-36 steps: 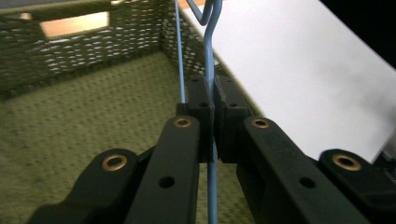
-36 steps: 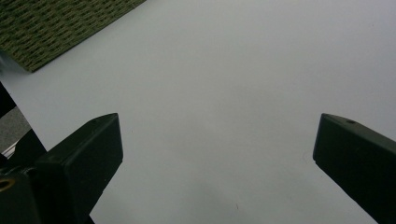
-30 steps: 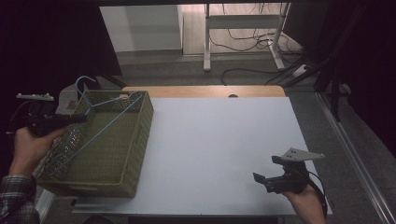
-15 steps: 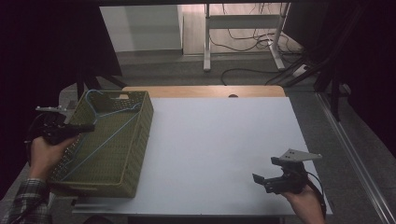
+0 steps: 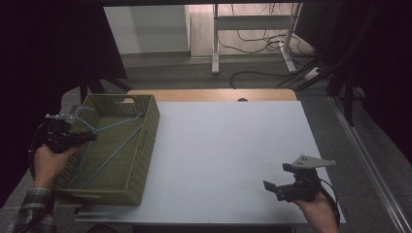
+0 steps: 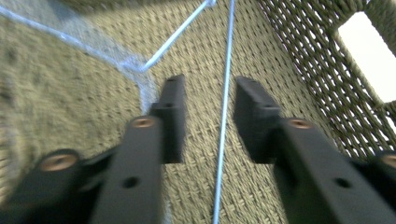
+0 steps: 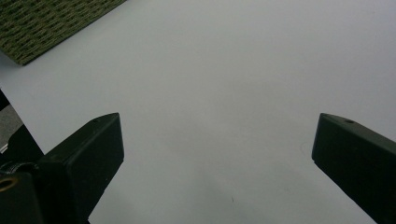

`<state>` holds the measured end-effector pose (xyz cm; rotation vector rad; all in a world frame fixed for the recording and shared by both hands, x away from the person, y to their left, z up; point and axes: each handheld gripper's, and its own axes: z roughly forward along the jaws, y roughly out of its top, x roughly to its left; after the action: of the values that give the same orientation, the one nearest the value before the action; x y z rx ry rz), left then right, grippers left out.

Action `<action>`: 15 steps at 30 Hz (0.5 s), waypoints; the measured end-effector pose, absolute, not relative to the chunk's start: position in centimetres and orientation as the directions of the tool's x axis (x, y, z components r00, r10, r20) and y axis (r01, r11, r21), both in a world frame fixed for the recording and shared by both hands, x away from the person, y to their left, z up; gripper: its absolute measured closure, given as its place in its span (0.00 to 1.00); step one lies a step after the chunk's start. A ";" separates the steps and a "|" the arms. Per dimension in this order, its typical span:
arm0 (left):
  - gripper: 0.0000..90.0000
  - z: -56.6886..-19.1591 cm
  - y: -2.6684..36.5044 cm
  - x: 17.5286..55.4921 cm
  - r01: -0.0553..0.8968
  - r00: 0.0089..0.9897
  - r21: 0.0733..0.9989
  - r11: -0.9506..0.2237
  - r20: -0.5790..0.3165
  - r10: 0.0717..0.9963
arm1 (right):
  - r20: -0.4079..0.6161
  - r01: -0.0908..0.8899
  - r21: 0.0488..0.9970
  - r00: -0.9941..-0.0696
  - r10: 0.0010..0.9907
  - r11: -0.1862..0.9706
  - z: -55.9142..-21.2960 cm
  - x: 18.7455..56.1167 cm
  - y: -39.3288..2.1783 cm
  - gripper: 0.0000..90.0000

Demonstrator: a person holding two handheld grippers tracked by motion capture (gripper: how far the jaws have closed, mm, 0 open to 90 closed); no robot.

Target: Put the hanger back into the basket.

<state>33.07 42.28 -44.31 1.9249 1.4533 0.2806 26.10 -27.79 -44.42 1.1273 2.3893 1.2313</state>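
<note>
Right gripper (image 7: 217, 163) fingers wide apart, white table (image 7: 233, 70), basket corner (image 7: 42, 23)

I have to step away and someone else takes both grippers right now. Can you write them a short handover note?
Left gripper: open, down inside the green woven basket, fingers on either side of a wire of the light blue hanger, not closed on it.
Right gripper: open, holding nothing, low over the white table near its front right corner.
Things: the basket sits at the table's left edge, the hanger lies inside it.
Done: the left gripper is lined up on the wire.
Left: probably close on the wire and lift the hanger out.
</note>
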 end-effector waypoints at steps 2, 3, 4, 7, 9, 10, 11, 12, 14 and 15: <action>0.51 -43.8 41.7 32.6 0.741 0.382 0.659 -0.132 -0.252 0.889 | 0.139 0.529 0.774 -0.678 0.722 0.348 -44.3 26.0 -27.8 0.02; 0.44 -43.6 41.4 32.5 0.734 0.399 0.665 -0.137 -0.259 0.879 | 0.140 0.531 0.773 -0.677 0.723 0.347 -44.2 25.9 -27.9 0.02; 0.40 -43.4 41.0 32.2 0.725 0.418 0.671 -0.152 -0.255 0.872 | 0.140 0.531 0.773 -0.676 0.723 0.347 -44.2 25.9 -27.9 0.02; 0.28 -42.7 39.6 31.4 0.708 0.446 0.680 -0.190 -0.222 0.867 | 0.146 0.534 0.775 -0.671 0.727 0.338 -44.0 25.7 -28.0 0.02; 0.23 -42.1 38.6 30.5 0.687 0.472 0.696 -0.209 -0.209 0.857 | 0.148 0.532 0.778 -0.671 0.727 0.333 -43.9 25.5 -28.0 0.02; 0.22 -41.8 38.1 30.1 0.677 0.485 0.706 -0.210 -0.213 0.848 | 0.148 0.532 0.779 -0.670 0.727 0.332 -43.9 25.4 -28.1 0.02; 0.21 -41.5 37.7 29.7 0.663 0.497 0.718 -0.210 -0.214 0.841 | 0.149 0.534 0.778 -0.669 0.728 0.331 -43.8 25.3 -28.1 0.02; 0.19 -41.3 37.3 29.3 0.653 0.508 0.729 -0.207 -0.218 0.834 | 0.147 0.531 0.780 -0.670 0.728 0.331 -43.8 25.2 -28.1 0.02; 0.15 -40.9 36.5 28.6 0.635 0.525 0.747 -0.198 -0.229 0.820 | 0.150 0.535 0.778 -0.669 0.728 0.330 -43.8 25.0 -28.2 0.02; 0.14 -40.7 36.1 28.1 0.620 0.536 0.759 -0.197 -0.227 0.813 | 0.149 0.534 0.778 -0.668 0.729 0.331 -43.8 25.0 -28.3 0.02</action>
<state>28.13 36.11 -40.74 1.9125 1.1694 0.2819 24.98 -28.25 -43.82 1.1464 2.3687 1.2493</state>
